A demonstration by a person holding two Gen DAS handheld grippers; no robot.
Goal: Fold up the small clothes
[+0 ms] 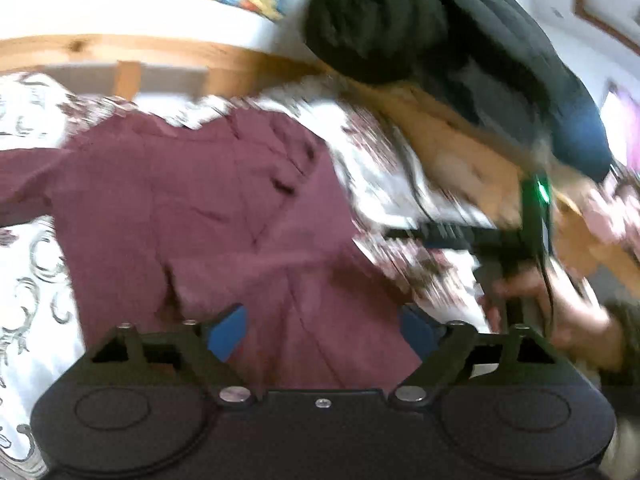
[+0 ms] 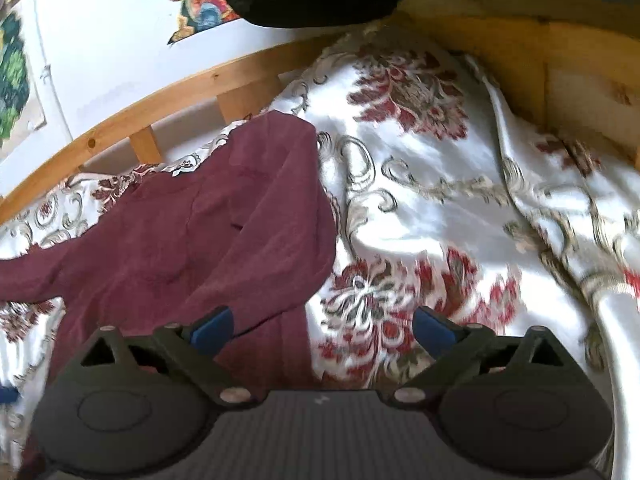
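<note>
Maroon garment [image 1: 208, 216] lies spread on the floral bedspread [image 2: 432, 200] near the bed's wooden rail [image 2: 160, 96]. Left gripper [image 1: 322, 330] and right gripper [image 2: 322, 330] hover above it, jaws wide apart, holding nothing.

No legible writing in either view.

Nothing on the maroon garment [image 2: 192, 236], the floral bedspread [image 2: 420, 200] or the wooden bed frame [image 2: 120, 128] carries a readable word, label, brand or number. The colourful pictures on the wall [image 2: 200, 4] show only patches of colour; if they bear lettering, it is too blurred to make out. A small pale mark sits on the ribbed body of the right gripper [image 2: 322, 328], too tiny to read as a sign or a logo. The left wrist view is smeared throughout, and its single green light [image 1: 542, 191] is a plain glow with no character on it.
</note>
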